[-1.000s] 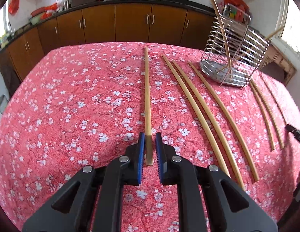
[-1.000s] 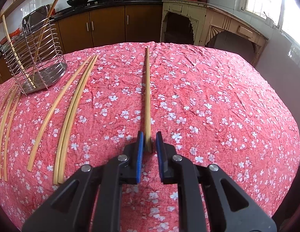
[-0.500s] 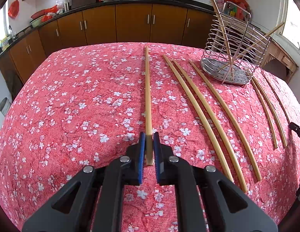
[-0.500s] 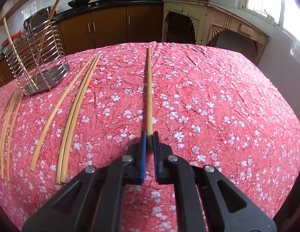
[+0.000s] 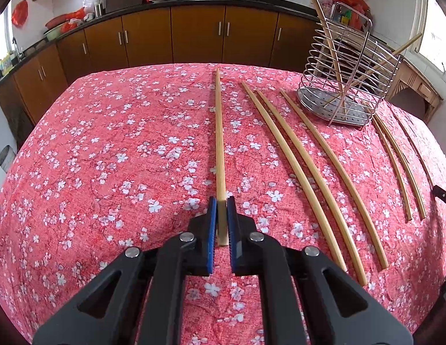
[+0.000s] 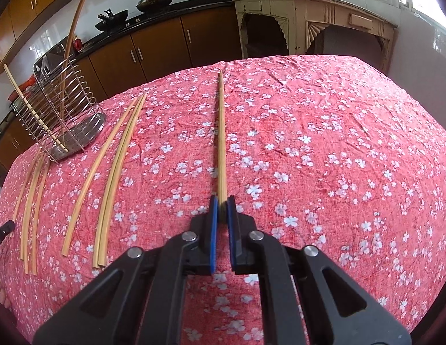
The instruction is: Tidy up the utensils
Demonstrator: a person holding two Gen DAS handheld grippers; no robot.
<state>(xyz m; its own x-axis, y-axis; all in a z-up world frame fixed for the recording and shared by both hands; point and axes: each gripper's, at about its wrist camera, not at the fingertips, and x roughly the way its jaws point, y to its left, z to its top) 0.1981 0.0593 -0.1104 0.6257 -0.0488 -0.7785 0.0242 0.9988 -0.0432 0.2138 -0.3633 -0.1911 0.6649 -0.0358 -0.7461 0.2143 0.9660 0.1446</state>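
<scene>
Each gripper is shut on the near end of a long bamboo chopstick. My left gripper point(image 5: 220, 201) holds one chopstick point(image 5: 219, 143) that reaches away over the red flowered tablecloth point(image 5: 107, 158). My right gripper point(image 6: 222, 199) holds another chopstick point(image 6: 221, 135), lifted and tilted above the cloth. A wire utensil rack point(image 5: 343, 77) stands at the far right of the left wrist view and at the far left of the right wrist view point(image 6: 61, 115). Two chopsticks stand in it.
Several loose chopsticks point(image 5: 303, 166) lie on the cloth between the two grippers, also seen in the right wrist view point(image 6: 113, 166). More chopsticks point(image 5: 401, 166) lie near the rack. Brown kitchen cabinets point(image 5: 171, 37) run behind the table. A cream wooden sideboard point(image 6: 315, 20) stands at the back right.
Both grippers have closed on their chopsticks. The right gripper has since lifted and tilted with its chopstick; the left one has risen slightly.
</scene>
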